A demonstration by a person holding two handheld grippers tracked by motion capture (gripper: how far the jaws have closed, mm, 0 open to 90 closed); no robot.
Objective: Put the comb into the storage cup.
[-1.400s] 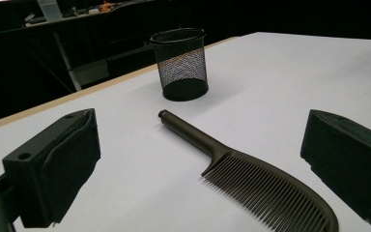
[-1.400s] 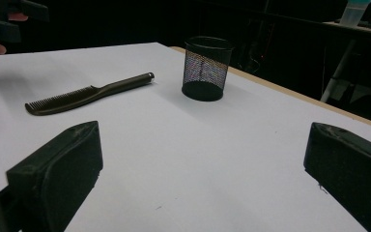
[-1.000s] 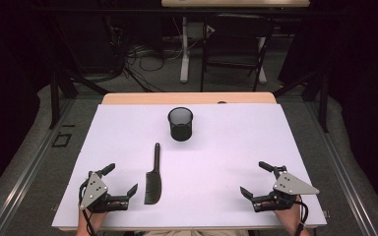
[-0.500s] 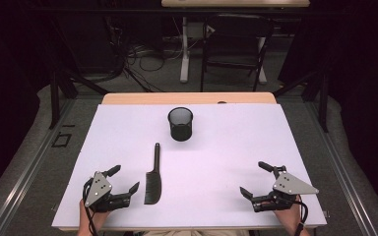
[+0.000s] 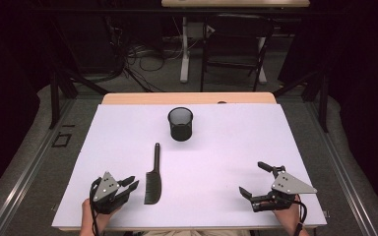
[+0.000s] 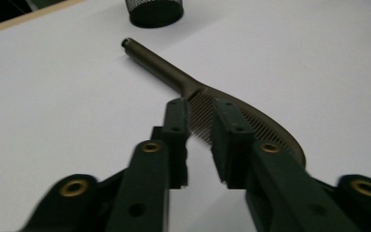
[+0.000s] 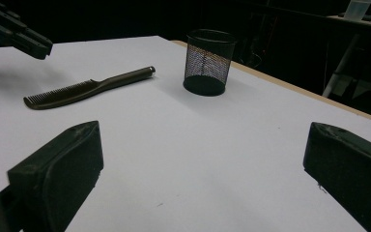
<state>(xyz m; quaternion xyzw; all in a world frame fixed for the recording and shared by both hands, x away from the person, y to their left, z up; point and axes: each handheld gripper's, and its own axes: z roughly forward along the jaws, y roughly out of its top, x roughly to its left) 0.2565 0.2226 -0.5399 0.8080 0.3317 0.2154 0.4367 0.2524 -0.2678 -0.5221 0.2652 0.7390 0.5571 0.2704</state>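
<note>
1. The left claw (image 5: 129,185) sat at the near left of the white tabletop (image 5: 226,147), held in a hand (image 5: 92,216) that came in from the bottom edge. Its jaws had just been closing and stood nearly together, a narrow gap left between them, with nothing gripped.
2. The left claw's own view (image 6: 200,128) showed what the high view could not: the jaw tips hung just over the toothed edge of the comb, whose fine teeth ran behind them, and whether they touched it could not be told.
3. The dark comb (image 5: 153,179) lay flat just beside the left claw, its toothed end toward the person and its handle toward the cup. In the right gripper view the comb (image 7: 84,88) lay side-on, so its curved spine and round handle end were plain.
4. The black mesh pen cup (image 5: 180,124) stood upright past the comb's handle, apart from it. The right gripper view showed daylight through the mesh wall of the cup (image 7: 208,63).
5. The right claw (image 5: 255,179) rested at the near right, well apart from comb and cup, its jaws spread wide and empty.
</note>
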